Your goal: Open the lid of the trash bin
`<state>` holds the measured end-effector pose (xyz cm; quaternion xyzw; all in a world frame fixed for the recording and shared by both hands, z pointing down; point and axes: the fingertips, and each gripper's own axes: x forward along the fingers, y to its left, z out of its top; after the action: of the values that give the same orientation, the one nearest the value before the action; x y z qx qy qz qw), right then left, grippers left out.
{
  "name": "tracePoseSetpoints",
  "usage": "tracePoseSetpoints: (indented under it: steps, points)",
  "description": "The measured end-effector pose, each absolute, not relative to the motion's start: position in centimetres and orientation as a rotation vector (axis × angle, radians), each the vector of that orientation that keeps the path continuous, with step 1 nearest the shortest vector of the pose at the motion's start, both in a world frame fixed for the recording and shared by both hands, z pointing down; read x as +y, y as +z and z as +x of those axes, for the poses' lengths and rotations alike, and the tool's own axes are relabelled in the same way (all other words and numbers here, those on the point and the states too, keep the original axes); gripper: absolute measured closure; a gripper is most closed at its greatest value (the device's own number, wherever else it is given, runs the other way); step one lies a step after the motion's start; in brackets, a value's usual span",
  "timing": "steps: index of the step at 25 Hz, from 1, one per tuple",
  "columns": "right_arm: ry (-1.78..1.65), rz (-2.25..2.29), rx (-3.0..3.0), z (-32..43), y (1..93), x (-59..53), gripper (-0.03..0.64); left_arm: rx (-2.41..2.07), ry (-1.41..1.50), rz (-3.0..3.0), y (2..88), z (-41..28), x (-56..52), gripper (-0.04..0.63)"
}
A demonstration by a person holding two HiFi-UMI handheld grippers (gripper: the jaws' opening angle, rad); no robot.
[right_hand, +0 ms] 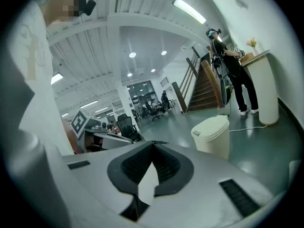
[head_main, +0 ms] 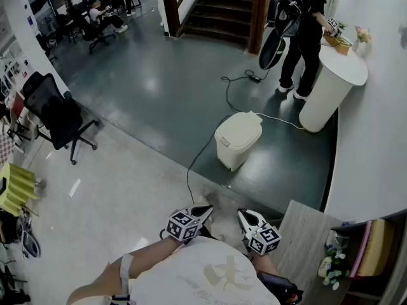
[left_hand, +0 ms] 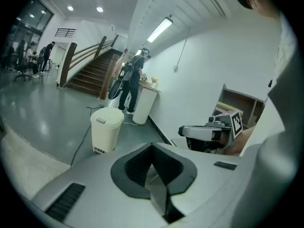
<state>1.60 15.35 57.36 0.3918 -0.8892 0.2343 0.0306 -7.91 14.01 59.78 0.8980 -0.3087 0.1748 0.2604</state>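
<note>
Trash bin [head_main: 236, 146] comes first: in the head view it stands on the dark floor [head_main: 159, 88], ahead of me and a little to the right, well apart from both tools. Its lid [head_main: 240, 129] is down and closed. A black cable [head_main: 193, 164] runs along the floor just beside the bin, on its left. Behind the bin there is a white round bench [head_main: 327, 94], and a person [head_main: 305, 30] in dark clothes stands at it. A staircase [head_main: 216, 8] is at the far end, and a black office chair [head_main: 60, 116] is at the left. The left tool [head_main: 205, 211] and the right tool [head_main: 244, 215] are low in the picture, close to my body, side by side and apart, both over the light floor [head_main: 114, 189].

In the left gripper view, the jaws of the left tool meet at their tips and I see nothing between them. The bin is beyond them to the left, upright, with the lid down. The right tool shows at the right side.

In the right gripper view, the jaws of the right tool are also together at the tips, with nothing held. The bin is beyond them to the right, and the left tool shows at the left.
</note>
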Motion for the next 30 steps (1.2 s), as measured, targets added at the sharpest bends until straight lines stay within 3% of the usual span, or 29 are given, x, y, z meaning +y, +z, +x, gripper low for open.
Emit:
tracePoseSetpoints:
  steps: [30]
  points:
    - [0.765,1.288,-2.744,2.5,58.1,13.3,0.612,-0.874,0.52,2.431,60.6,-8.8,11.9,0.581]
